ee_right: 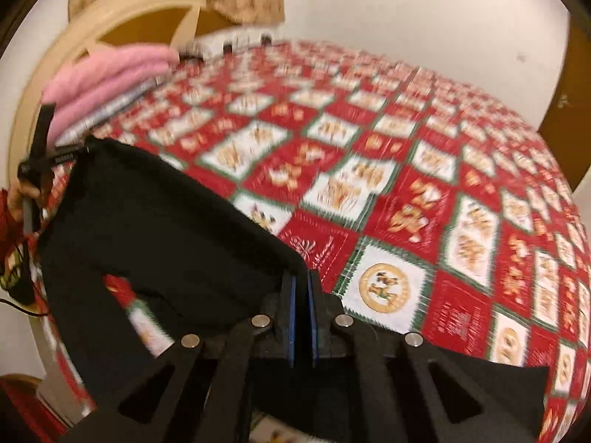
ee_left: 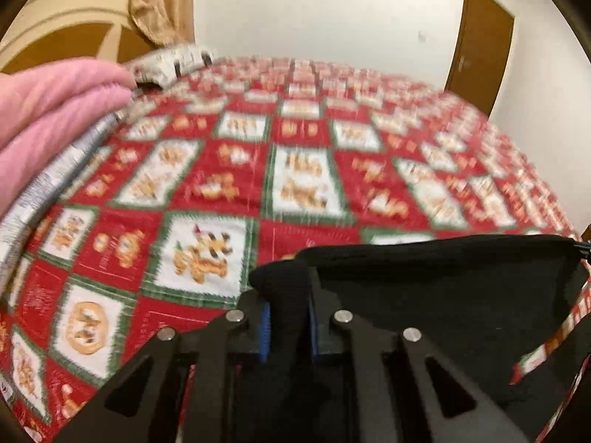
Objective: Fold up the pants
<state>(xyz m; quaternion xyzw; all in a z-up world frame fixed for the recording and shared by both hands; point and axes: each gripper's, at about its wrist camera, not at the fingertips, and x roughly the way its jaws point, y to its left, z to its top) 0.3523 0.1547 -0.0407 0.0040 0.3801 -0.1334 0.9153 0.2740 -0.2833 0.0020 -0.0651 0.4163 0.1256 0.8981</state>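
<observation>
The black pants (ee_left: 443, 288) hang stretched between my two grippers above the near edge of the bed. My left gripper (ee_left: 288, 295) is shut on one corner of the waistband, black fabric bunched between its blue pads. My right gripper (ee_right: 302, 288) is shut on the other corner of the pants (ee_right: 166, 229), which sag away to the left. The left gripper (ee_right: 40, 162) also shows in the right wrist view at the far left, held by a hand.
A bed with a red, white and green patterned cover (ee_left: 295, 170) fills both views. Pink folded cloth (ee_left: 55, 110) lies on a stack at the far left by the headboard (ee_right: 110, 18). A brown door (ee_left: 480, 44) stands in the white wall behind.
</observation>
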